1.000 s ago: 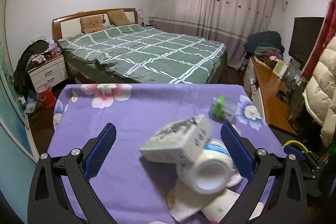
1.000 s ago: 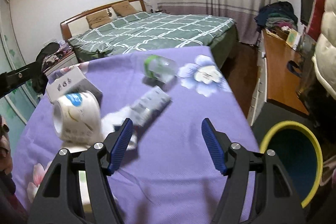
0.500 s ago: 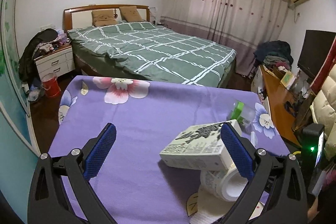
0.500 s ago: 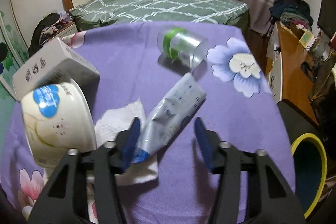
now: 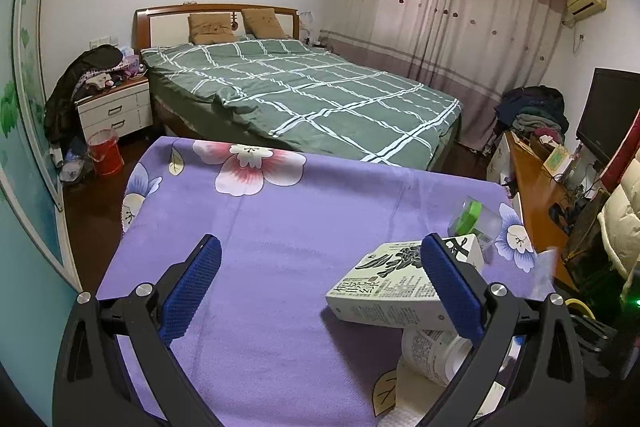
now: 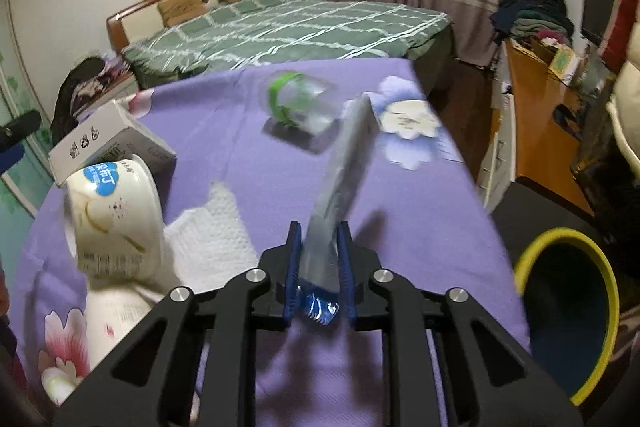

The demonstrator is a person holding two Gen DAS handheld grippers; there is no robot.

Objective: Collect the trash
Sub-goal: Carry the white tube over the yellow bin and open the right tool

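My right gripper (image 6: pixel 319 237) is closing, and its blue pads press on the lower end of a grey squeeze tube (image 6: pixel 344 167), which sticks up and away, lifted off the purple cloth. A clear cup with a green band (image 6: pixel 298 101) lies on its side beyond it. At the left sit a white paper bowl (image 6: pixel 110 211), a white carton (image 6: pixel 108 143) and a white paper napkin (image 6: pixel 212 235). My left gripper (image 5: pixel 320 275) hangs open over bare cloth, with the carton (image 5: pixel 400 287) by its right finger and nothing between its fingers.
A dark bin with a yellow rim (image 6: pixel 568 311) stands on the floor off the table's right edge. The purple flowered tablecloth (image 5: pixel 280 227) covers the table. A green bed (image 5: pixel 300 99) lies beyond, and a wooden desk (image 5: pixel 540 187) runs along the right.
My right gripper came down around the grey tube, closed on its lower end and lifted it, so the tube now stands up. The left gripper drifted left, staying open.
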